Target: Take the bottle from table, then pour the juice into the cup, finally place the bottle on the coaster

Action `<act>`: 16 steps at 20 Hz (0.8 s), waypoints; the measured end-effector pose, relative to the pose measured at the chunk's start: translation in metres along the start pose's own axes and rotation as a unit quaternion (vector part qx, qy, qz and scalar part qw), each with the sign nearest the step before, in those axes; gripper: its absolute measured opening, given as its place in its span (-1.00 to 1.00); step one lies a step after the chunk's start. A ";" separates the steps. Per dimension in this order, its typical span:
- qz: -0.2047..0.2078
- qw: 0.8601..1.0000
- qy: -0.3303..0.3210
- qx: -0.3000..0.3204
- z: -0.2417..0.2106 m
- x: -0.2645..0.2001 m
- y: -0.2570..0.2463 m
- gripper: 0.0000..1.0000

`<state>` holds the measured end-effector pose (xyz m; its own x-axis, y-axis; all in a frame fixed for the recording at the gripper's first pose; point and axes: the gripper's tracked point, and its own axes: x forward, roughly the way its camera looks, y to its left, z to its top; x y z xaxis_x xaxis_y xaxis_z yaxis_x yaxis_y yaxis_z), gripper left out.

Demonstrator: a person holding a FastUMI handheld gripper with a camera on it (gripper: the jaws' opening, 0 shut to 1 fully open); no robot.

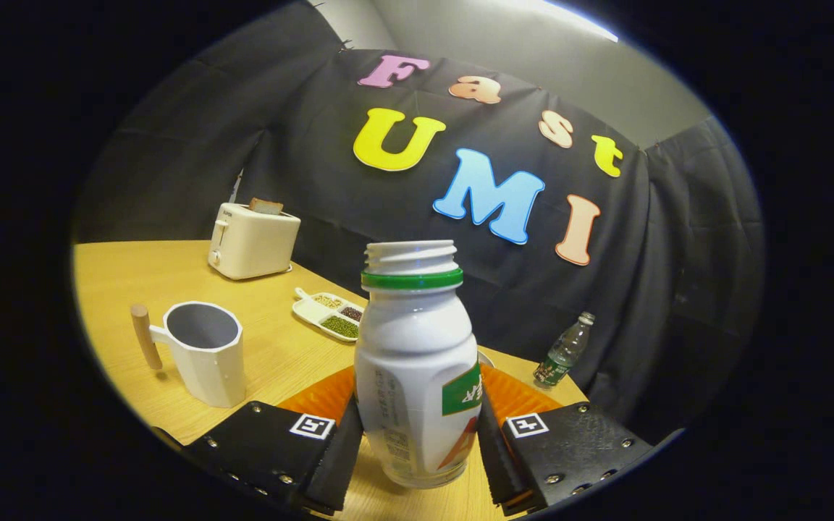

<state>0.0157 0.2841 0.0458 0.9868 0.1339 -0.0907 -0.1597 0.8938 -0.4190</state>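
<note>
Claw [417, 441] clenched on uncapped white juice bottle [415, 362], upright over table [171, 275]. Grab step done, apparently. Next: carry left to white cup [203, 354], tilt mouth over rim.

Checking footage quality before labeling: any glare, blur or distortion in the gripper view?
Gripper view: strong fisheye bending, the table edge curves; the bottle, between the fingers of the hand-held gripper, is sharp with small glints on its shoulder; the cup casts a soft shadow; the toaster is slightly soft; bright overexposed patch on the wall at the top.
</note>
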 end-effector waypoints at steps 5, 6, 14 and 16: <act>0.011 0.998 0.006 -0.058 0.008 0.004 0.015 0.43; 0.013 0.997 0.007 -0.071 0.009 0.004 0.018 0.43; 0.027 0.985 0.015 -0.172 0.013 0.006 0.041 0.43; 0.028 0.981 0.017 -0.191 0.012 0.008 0.044 0.43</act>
<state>0.0164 0.3293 0.0377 0.9759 0.1584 -0.1498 -0.2175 0.6589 -0.7201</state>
